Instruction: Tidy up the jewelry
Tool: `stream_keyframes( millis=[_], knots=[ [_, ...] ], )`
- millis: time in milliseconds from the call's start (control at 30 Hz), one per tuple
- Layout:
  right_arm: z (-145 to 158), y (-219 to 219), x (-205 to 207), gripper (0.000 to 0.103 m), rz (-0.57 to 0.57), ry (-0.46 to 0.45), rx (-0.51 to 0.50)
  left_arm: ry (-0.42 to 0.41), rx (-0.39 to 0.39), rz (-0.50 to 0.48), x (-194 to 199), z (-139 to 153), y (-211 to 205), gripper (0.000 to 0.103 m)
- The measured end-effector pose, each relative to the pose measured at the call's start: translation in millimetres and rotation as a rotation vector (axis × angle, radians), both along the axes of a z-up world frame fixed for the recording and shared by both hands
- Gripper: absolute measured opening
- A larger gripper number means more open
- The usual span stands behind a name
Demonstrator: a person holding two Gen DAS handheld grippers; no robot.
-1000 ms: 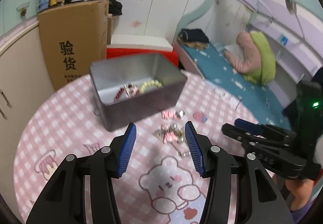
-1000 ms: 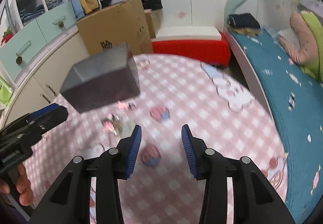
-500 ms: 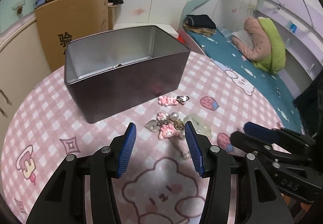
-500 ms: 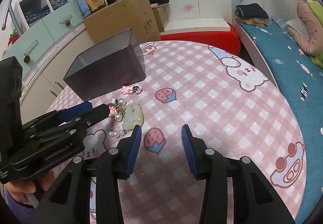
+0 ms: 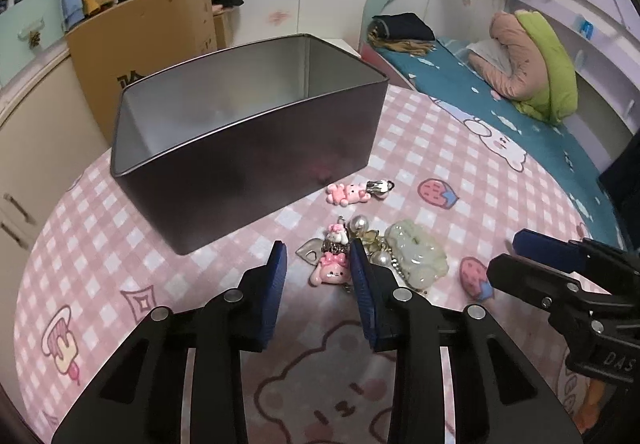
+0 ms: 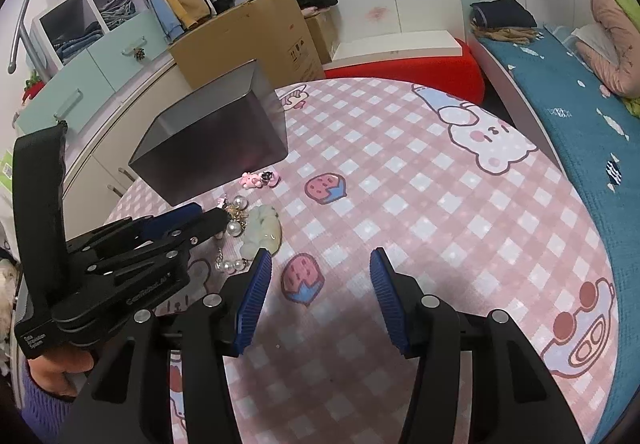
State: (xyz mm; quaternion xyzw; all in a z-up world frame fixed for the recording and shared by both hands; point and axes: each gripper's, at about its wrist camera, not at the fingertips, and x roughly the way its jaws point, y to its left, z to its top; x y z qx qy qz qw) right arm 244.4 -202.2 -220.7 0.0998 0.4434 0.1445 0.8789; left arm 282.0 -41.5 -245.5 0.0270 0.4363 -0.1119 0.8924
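The left claw has come lower and closer to the jewelry than it was a moment ago, and its blue fingers have closed in a bit. Now they sit on each side of the pink bunny charm, with small gaps left, so they are still apart and not holding it. The metal tin looks bigger and nearer than before. From this low spot its floor is hidden.

The tin stands on the pink checked table, behind the jewelry. Just in front of it lies a small pink bear charm with a dark clip beside it. Nearer the claw is a little heap: the bunny charm, a clear heart piece, some white pearls and a pale green stone pendant. The pendant lies just to the right of the left claw's right finger.

The right claw hangs over the table to the right of the heap. Its fingers are wide apart and hold nothing. A printed strawberry on the cloth shows between them. In the right view, the left claw's tip points down into the heap, next to the pearls and the green pendant. The tin sits behind them.

A cardboard box stands past the table, and a bed with a blue sheet is on the right.
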Motion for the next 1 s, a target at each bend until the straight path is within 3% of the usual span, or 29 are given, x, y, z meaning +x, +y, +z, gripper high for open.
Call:
stream_keyframes(
  millis=[267, 567, 1000],
  knots=[
    [-4, 1, -1, 0.051, 0.003, 0.009, 0.003, -0.005, 0.021, -0.023, -5, 0, 7, 0.02],
    [-3, 16, -1, 0.051, 0.022, -0.001, -0.017, 0.009, -0.024, -0.01, -28, 1, 40, 0.02],
    [-7, 73, 19, 0.048, 0.113, -0.061, -0.234, 0.03, -0.106, 0.014, -51, 2, 75, 0.022]
  ],
)
